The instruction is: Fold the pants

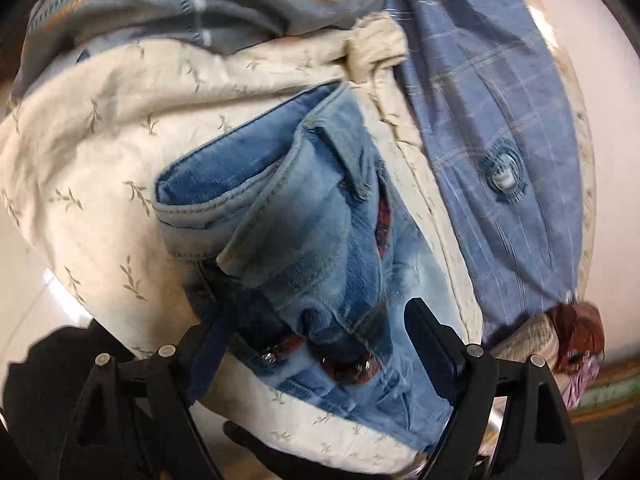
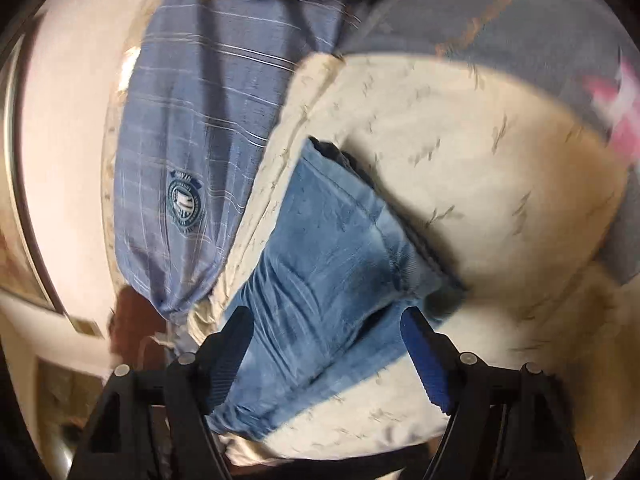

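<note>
Light blue jeans (image 1: 304,240) lie folded in a bundle on a cream cloth with a leaf print (image 1: 100,168). In the left wrist view the waist end with its metal rivets is nearest me. My left gripper (image 1: 320,344) stands open, its fingers either side of that end, and the pads do not press on the denim. In the right wrist view the jeans (image 2: 332,264) show a smooth folded leg panel. My right gripper (image 2: 328,344) is open too, with the denim lying between its blue-padded fingers (image 2: 426,356) and free of both.
A blue plaid shirt with a round badge (image 1: 480,128) (image 2: 184,160) lies beside the cream cloth (image 2: 460,152). A grey striped garment (image 1: 180,4) is piled behind. A reddish-brown furry item (image 1: 576,332) sits at the edge of the white tabletop (image 1: 592,40). Something pink (image 2: 624,112) is at far right.
</note>
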`<state>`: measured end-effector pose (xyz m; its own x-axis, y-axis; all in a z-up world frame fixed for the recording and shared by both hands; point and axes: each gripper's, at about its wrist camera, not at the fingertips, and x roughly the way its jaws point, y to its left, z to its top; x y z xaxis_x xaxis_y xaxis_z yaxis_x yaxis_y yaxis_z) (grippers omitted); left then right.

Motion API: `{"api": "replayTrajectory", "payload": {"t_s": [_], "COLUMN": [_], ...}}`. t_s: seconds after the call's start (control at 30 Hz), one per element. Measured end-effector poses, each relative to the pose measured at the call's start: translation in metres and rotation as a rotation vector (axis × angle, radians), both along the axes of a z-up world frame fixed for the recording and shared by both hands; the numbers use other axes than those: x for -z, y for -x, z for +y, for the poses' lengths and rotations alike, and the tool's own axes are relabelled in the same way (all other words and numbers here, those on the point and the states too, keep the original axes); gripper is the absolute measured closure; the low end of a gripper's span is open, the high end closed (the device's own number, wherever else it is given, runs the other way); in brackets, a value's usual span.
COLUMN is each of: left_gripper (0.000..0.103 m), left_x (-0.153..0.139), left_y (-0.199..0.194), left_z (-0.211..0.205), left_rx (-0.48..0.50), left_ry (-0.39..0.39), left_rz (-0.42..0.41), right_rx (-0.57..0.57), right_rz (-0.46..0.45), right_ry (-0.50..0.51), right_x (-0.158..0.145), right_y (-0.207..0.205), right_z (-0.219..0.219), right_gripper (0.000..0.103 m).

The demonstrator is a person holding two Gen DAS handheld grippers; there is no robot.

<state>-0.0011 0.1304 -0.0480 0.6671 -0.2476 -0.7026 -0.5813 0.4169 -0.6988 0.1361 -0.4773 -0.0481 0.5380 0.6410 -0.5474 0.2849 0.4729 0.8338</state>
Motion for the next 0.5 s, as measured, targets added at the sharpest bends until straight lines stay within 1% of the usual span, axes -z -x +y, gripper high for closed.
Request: {"api": "replayTrajectory", "payload": {"t_s": [0.07, 0.1, 0.13, 0.17, 0.2, 0.23, 0.27, 0.3, 0.33, 0.37, 0.4, 0.43, 0.5], "left_gripper": [0.018, 0.019, 0.027, 0.043, 0.055, 0.076, 0.078, 0.08, 0.082, 0.082, 0.083, 0.083, 0.083], "left_x": [0.0, 0.0, 0.0, -0.001, 0.001, 0.003, 0.004, 0.003, -0.005, -0.014, -0.025, -0.038, -0.072], "left_y": [-0.004, -0.004, -0.005, -0.006, -0.009, -0.009, -0.012, -0.013, -0.015, -0.019, -0.022, -0.024, -0.024], "left_z": [0.005, 0.01, 0.013, 0.016, 0.019, 0.023, 0.025, 0.026, 0.026, 0.027, 0.026, 0.026, 0.024], "left_rx": [-0.02, -0.045, -0.064, -0.069, -0.069, -0.066, -0.059, -0.052, -0.035, -0.012, 0.002, 0.012, 0.037], "left_ry": [0.009, 0.019, 0.025, 0.019, 0.011, 0.005, 0.0, -0.011, -0.045, -0.081, -0.119, -0.162, -0.28], "left_rz": [0.006, 0.016, 0.019, 0.039, 0.064, 0.086, 0.1, 0.098, 0.088, 0.074, 0.055, 0.031, -0.04], "right_rx": [0.012, 0.022, 0.034, 0.038, 0.041, 0.039, 0.034, 0.026, 0.015, -0.004, -0.026, -0.04, -0.057], "right_rz": [0.01, 0.021, 0.032, 0.036, 0.042, 0.051, 0.054, 0.059, 0.06, 0.054, 0.043, 0.026, -0.038], "right_ry": [-0.024, -0.022, -0.016, -0.008, 0.006, 0.024, 0.037, 0.062, 0.098, 0.126, 0.169, 0.201, 0.258], "right_x": [0.006, 0.009, 0.012, 0.013, 0.014, 0.014, 0.015, 0.014, 0.012, 0.009, 0.001, -0.006, -0.031], "right_y": [-0.005, -0.007, -0.008, -0.01, -0.012, -0.014, -0.017, -0.019, -0.021, -0.024, -0.027, -0.028, -0.032], "right_z": [0.004, 0.006, 0.007, 0.008, 0.009, 0.01, 0.01, 0.012, 0.014, 0.016, 0.021, 0.024, 0.03], "right_gripper": [0.025, 0.025, 0.025, 0.026, 0.032, 0.037, 0.054, 0.068, 0.07, 0.076, 0.08, 0.081, 0.083]}}
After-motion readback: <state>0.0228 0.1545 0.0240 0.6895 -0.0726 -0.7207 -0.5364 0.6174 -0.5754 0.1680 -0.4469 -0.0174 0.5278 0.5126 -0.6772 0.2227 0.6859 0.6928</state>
